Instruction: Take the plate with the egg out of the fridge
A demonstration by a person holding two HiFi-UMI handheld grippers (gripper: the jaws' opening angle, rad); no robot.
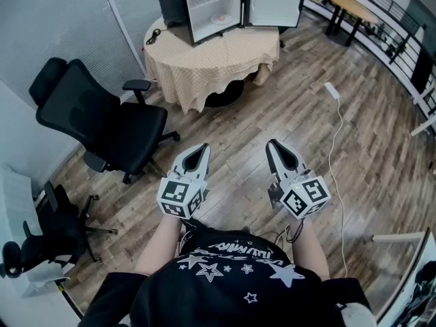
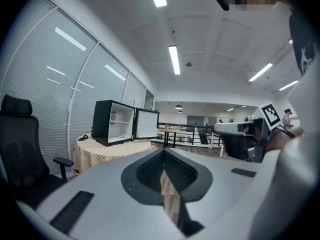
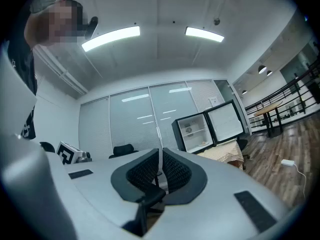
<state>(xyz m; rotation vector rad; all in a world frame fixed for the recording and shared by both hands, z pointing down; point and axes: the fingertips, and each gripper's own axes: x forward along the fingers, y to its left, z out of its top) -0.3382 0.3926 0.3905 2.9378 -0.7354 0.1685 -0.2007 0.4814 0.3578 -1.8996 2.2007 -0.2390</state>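
Room is brightly, evenly lit by ceiling light strips, which reflect as pale streaks on the glass wall. Shadow under the round table is soft. Both gripper views bend strongly and fall to black at the corners. The left gripper shell, close to the lens, is soft-focused; the fridge beyond is sharp.

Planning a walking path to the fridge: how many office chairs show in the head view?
2. One black office chair stands left of the cloth-covered table; a second chair sits by the lower-left edge, partly cut off. Others may lie outside the frame.
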